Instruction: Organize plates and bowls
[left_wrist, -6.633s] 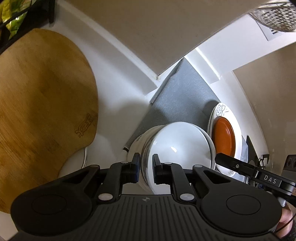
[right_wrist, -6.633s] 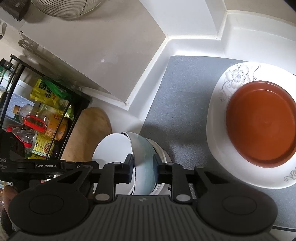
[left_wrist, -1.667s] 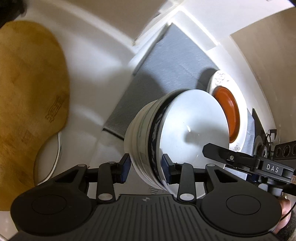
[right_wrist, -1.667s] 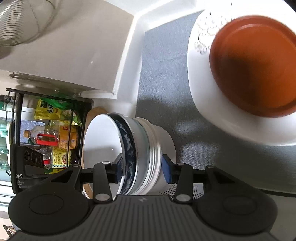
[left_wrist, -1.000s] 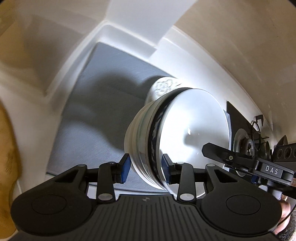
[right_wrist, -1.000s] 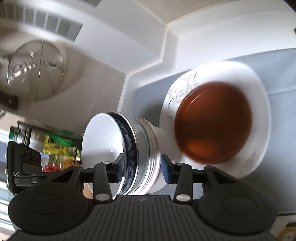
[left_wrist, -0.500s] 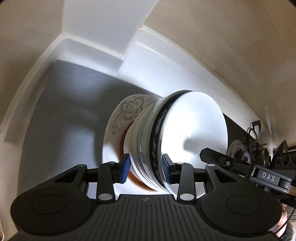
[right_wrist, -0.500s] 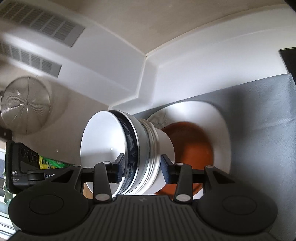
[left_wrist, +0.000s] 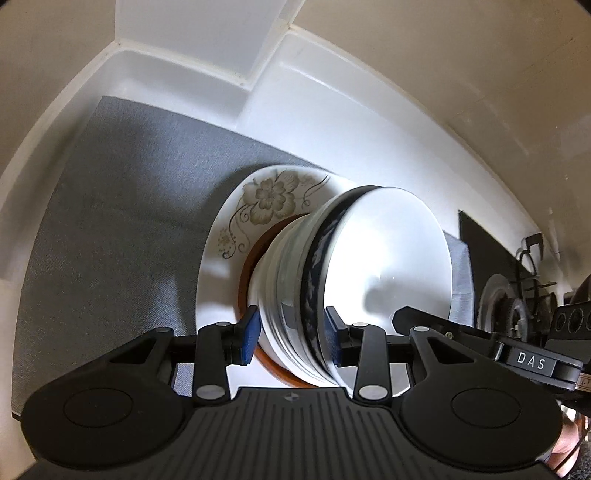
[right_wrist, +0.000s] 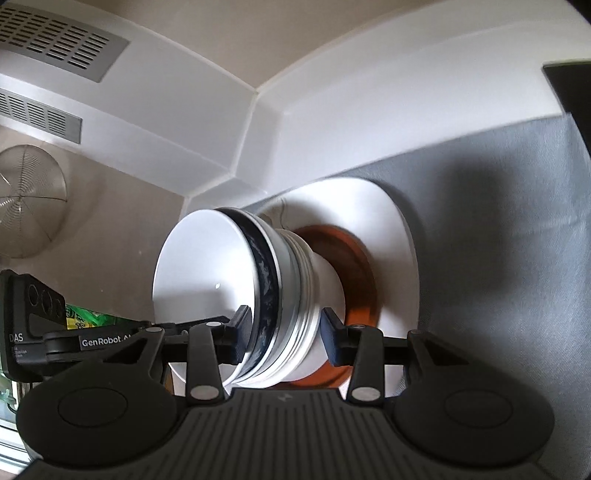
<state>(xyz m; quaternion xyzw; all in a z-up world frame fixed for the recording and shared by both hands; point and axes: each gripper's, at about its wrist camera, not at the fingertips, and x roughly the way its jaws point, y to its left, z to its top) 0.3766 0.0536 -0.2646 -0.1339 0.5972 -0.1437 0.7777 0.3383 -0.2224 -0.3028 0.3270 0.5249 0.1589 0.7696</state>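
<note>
Bowl stack (left_wrist: 332, 291) now over brown plate (right_wrist: 351, 258), hiding it; left tool (left_wrist: 291, 339), right tool (right_wrist: 284, 332) clamp stack.

The stack of bowls (left_wrist: 332, 295), earlier beside the wooden board at the frame's left, now sits at frame centre against the brown plate (right_wrist: 354, 258) on the floral plate (left_wrist: 236, 229).

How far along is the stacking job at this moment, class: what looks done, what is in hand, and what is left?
Done: the brown plate lies on the floral plate on the grey mat.

In hand: the left gripper and right gripper each straddle the bowl stack, now at the brown plate.

Left: whether the stack's base already rests on it cannot be told; both grippers must let go.
</note>
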